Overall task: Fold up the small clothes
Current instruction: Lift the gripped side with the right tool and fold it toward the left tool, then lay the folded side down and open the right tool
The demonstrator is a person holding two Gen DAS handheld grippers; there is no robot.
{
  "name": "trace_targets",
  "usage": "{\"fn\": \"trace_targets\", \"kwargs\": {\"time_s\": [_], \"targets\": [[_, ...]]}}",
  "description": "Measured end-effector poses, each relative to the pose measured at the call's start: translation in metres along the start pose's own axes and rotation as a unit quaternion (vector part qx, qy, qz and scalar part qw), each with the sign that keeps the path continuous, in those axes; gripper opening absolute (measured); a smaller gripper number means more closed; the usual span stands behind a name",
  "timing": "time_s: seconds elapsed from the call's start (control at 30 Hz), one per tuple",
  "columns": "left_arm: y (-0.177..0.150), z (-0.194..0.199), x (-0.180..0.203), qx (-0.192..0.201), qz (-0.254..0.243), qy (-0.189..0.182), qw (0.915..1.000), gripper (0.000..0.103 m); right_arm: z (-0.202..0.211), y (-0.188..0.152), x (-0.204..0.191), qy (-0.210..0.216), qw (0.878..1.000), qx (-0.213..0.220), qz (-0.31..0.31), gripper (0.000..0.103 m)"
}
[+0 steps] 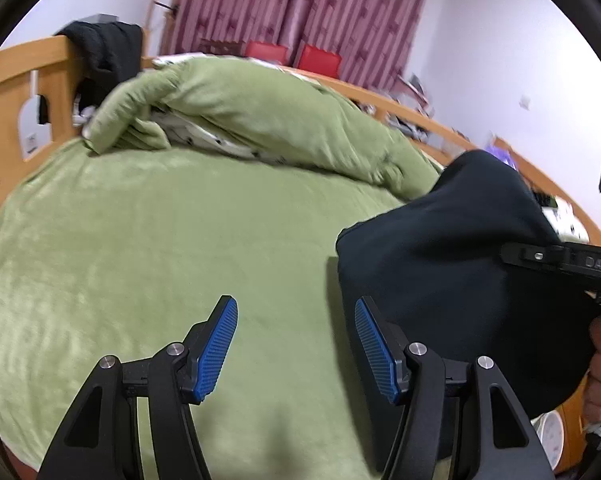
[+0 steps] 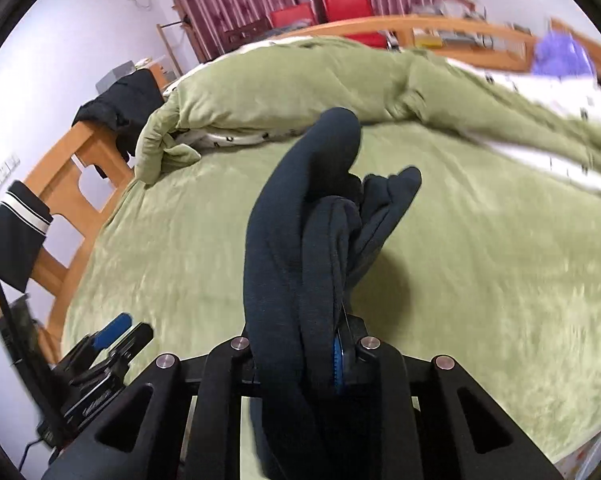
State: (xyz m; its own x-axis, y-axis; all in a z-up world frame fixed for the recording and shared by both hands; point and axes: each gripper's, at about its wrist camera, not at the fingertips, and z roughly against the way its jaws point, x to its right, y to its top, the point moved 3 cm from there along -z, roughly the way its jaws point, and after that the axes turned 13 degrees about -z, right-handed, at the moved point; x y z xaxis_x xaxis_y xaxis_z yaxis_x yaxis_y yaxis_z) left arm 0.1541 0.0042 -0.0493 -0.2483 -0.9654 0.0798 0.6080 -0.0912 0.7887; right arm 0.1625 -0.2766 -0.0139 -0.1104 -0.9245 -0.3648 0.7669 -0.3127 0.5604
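A dark navy garment point(image 2: 300, 216) is bunched and draped over my right gripper point(image 2: 332, 360), which is shut on it and holds it above the green bed cover point(image 2: 480, 264). In the left wrist view the same garment point(image 1: 440, 264) hangs at the right, with the right gripper point(image 1: 512, 258) clamped on it. My left gripper point(image 1: 296, 344) is open and empty over the green bed cover point(image 1: 160, 240), just left of the garment. It shows in the right wrist view point(image 2: 116, 332) at lower left.
A rolled green duvet point(image 1: 260, 112) lies across the far side of the bed. A wooden bed frame point(image 1: 16, 92) with black clothes point(image 1: 104, 48) draped on it stands at the left. Red chairs point(image 1: 292, 56) and maroon curtains are behind.
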Motion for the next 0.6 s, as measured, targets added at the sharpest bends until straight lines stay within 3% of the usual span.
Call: {"fn": "trace_targets", "kwargs": {"time_s": [0.17, 0.27, 0.33, 0.4, 0.53, 0.57, 0.6], "targets": [[0.016, 0.006, -0.036, 0.010, -0.002, 0.041, 0.9991, 0.059, -0.014, 0.029, -0.045, 0.072, 0.997, 0.012, -0.040, 0.021], [0.017, -0.005, -0.051, 0.004, -0.006, 0.064, 0.9979, 0.059, -0.038, 0.038, -0.038, 0.138, 0.985, 0.014, -0.098, 0.021], [0.013, -0.018, -0.057, -0.010, -0.004, 0.067, 0.9977, 0.059, -0.066, 0.035, -0.020, 0.151, 0.980, 0.002, -0.129, 0.021], [0.006, -0.032, -0.058, -0.026, -0.005, 0.067, 0.9974, 0.059, -0.101, 0.023, 0.004, 0.131, 0.981, -0.019, -0.144, 0.023], [-0.005, -0.060, -0.049, -0.057, -0.020, 0.067, 0.9959, 0.059, -0.161, -0.005, 0.062, -0.008, 0.991, -0.065, -0.114, 0.024], [-0.006, -0.066, -0.046, -0.063, -0.023, 0.064, 0.9957, 0.059, -0.165, -0.008, 0.071, -0.026, 0.992, -0.063, -0.105, 0.024], [-0.008, -0.073, -0.040, -0.071, -0.025, 0.058, 0.9955, 0.059, -0.165, -0.008, 0.078, -0.019, 0.993, -0.060, -0.095, 0.025]]}}
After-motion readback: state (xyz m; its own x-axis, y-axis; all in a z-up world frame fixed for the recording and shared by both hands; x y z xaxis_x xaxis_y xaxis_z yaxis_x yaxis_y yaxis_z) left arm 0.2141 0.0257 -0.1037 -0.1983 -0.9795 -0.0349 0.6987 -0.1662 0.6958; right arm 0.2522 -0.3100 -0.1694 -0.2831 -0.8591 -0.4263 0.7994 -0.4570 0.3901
